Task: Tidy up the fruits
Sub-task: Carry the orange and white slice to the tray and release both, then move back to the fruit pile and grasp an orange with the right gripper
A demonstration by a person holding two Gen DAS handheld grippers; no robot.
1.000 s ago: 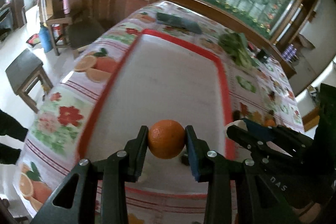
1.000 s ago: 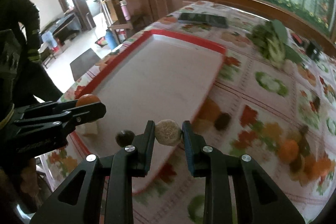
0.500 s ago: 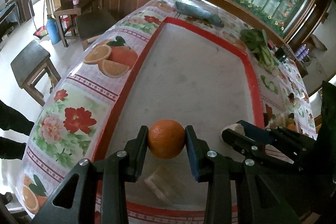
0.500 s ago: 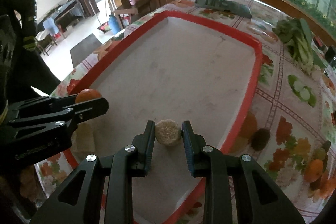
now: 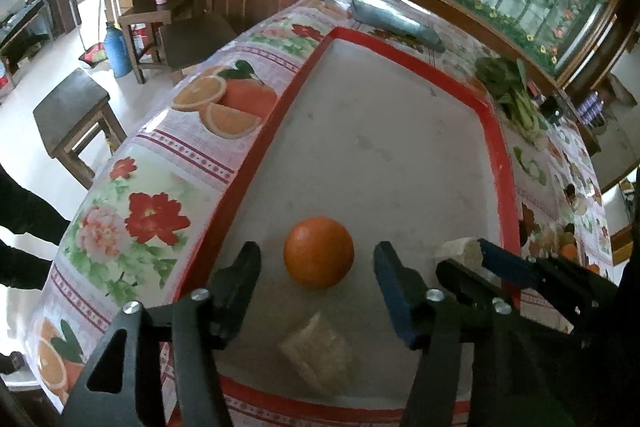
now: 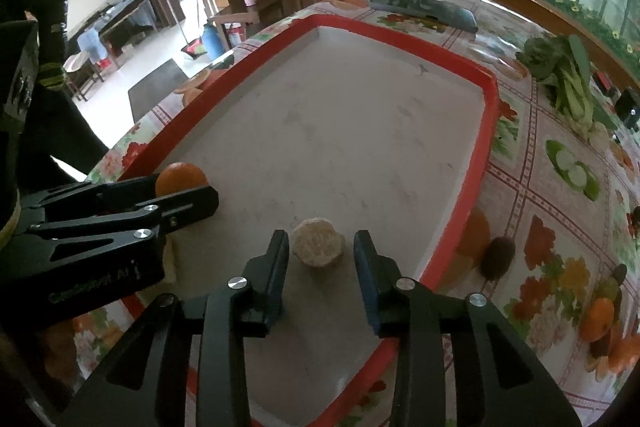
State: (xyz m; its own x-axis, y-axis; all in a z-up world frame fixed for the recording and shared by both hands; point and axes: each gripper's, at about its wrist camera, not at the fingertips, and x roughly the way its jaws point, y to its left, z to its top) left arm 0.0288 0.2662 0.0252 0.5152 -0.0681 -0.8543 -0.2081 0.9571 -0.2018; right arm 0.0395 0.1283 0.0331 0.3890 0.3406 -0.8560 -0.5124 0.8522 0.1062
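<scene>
The red-rimmed tray [image 5: 505, 163] lies on the bench [image 5: 160, 187], which wears a fruit-and-flower cloth. Inside the tray, near its front rim, the orange [image 5: 319, 251] rests on the pale floor between the fingers of the left tool [image 5: 316, 259]; the jaws have just been opening and now stand wide, with a clear gap on each side of the fruit. Just inside the tray's front rim, nearer the camera than the orange, lies a pale tan block [image 5: 316, 353].

Toward the tray's right rim sits the round beige fruit [image 6: 318, 242], between the fingers of the right tool [image 6: 320, 251]; these jaws have just been opening too and stand narrowly apart, the pads not touching it. The two tools are side by side, the left one's fingers partly hiding the orange in the right wrist view.

Beyond the tray's far rim lies a dark grey flat object [image 6: 424, 7]; off its far right corner, leafy greens [image 6: 568, 75]. A small dark fruit [image 6: 497, 254] sits on the cloth just outside the right rim.
</scene>
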